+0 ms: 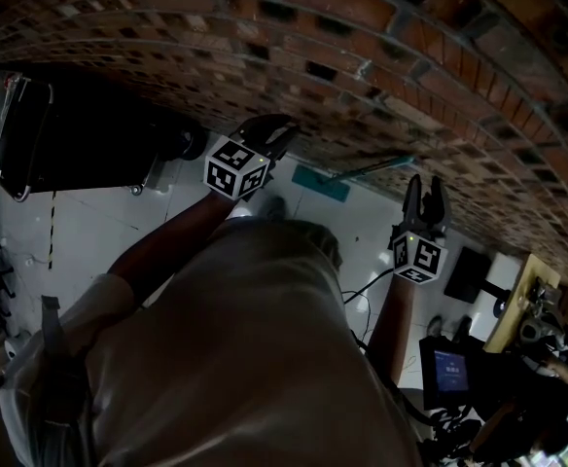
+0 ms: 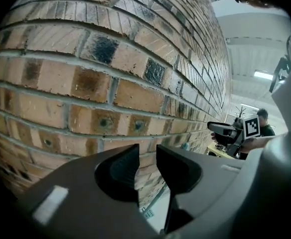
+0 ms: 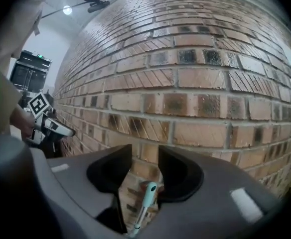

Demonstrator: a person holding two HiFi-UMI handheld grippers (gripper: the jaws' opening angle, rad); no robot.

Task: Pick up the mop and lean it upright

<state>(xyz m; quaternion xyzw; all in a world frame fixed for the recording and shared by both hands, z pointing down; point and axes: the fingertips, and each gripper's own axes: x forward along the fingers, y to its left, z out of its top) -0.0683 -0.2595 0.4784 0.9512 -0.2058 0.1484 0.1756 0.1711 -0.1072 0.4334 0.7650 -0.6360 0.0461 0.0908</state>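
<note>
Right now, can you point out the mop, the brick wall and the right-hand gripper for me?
mop [image 3: 148, 192]: right gripper view, on its pale teal handle end.
brick wall [image 2: 100, 83]: left gripper view, on a brick face.
right gripper [image 1: 425, 188]: head view, midway between its fingers' tips.

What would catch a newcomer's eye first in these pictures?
The red brick wall fills most of every view. In front of it a person holds up two hand-held tools with black-and-white marker cubes: the left gripper and the right gripper, both with jaws apart and empty. Below them the mop, with its pale teal handle, appears to lean against the bricks.
</note>
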